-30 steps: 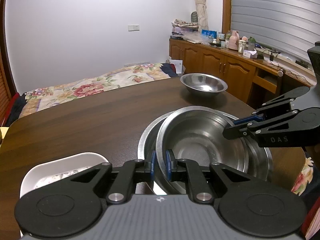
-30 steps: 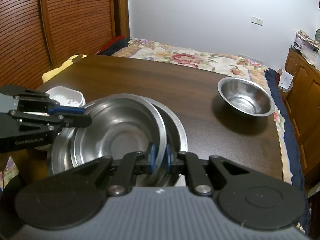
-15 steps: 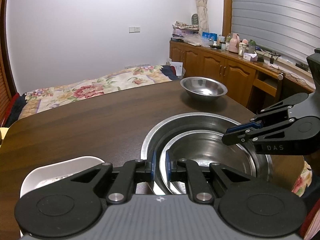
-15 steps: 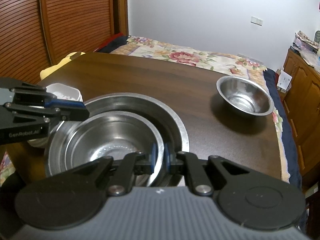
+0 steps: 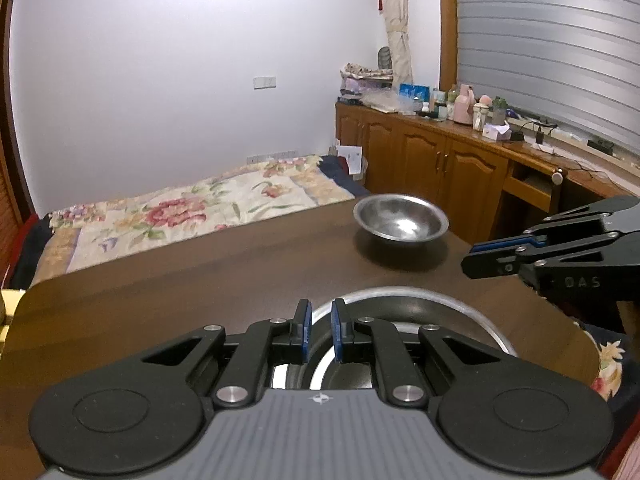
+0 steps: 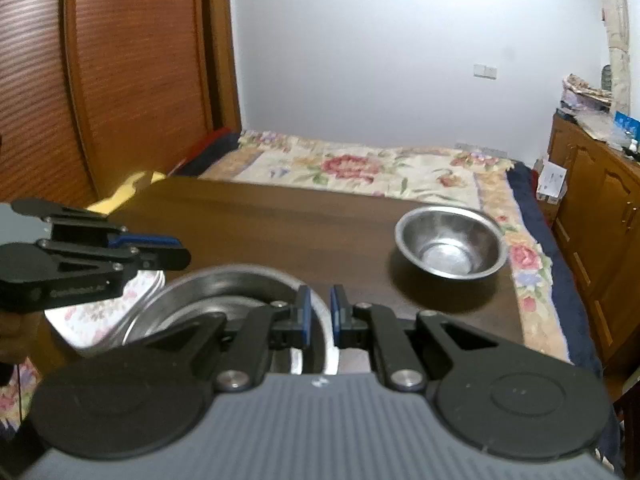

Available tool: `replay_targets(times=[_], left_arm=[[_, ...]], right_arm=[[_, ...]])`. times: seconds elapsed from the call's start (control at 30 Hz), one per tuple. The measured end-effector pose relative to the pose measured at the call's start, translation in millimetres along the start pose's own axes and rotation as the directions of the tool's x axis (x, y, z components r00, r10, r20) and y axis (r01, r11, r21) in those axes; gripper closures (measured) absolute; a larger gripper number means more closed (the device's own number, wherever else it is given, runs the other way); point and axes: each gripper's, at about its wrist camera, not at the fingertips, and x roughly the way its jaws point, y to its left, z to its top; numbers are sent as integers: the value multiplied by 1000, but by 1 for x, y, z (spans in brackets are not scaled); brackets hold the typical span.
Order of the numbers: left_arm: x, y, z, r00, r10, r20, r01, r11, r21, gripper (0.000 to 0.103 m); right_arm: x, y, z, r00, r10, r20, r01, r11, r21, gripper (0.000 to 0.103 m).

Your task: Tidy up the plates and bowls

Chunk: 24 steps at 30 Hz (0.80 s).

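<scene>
Nearest the cameras, two black grippers with blue pads hover above a dark wooden table. The left gripper has its fingers narrowly parted with nothing between them. The right gripper is likewise narrowly parted and grips nothing. Just below both sits a large steel bowl with a smaller steel bowl nested inside; most of it is hidden behind the gripper bodies. Just beside it, under the left gripper, lies a white floral dish. Farther back, well apart, a single small steel bowl stands upright near the table's far edge. Beyond the table lies a floral bedspread, with wooden cabinets alongside.
</scene>
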Motion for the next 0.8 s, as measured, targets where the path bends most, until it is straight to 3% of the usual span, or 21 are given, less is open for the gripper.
replay_targets(times=[0.63,0.8], left_arm=[[20,-21,40,999,-27,25,26,999,33,89],[23,-25,52,998,-44,39,43,998,34,65]], right_arm=[[-18,-47,3,993,-81,88,71,991,109,91],[-19,-56,3,989,-103,104,90,988,125,91]])
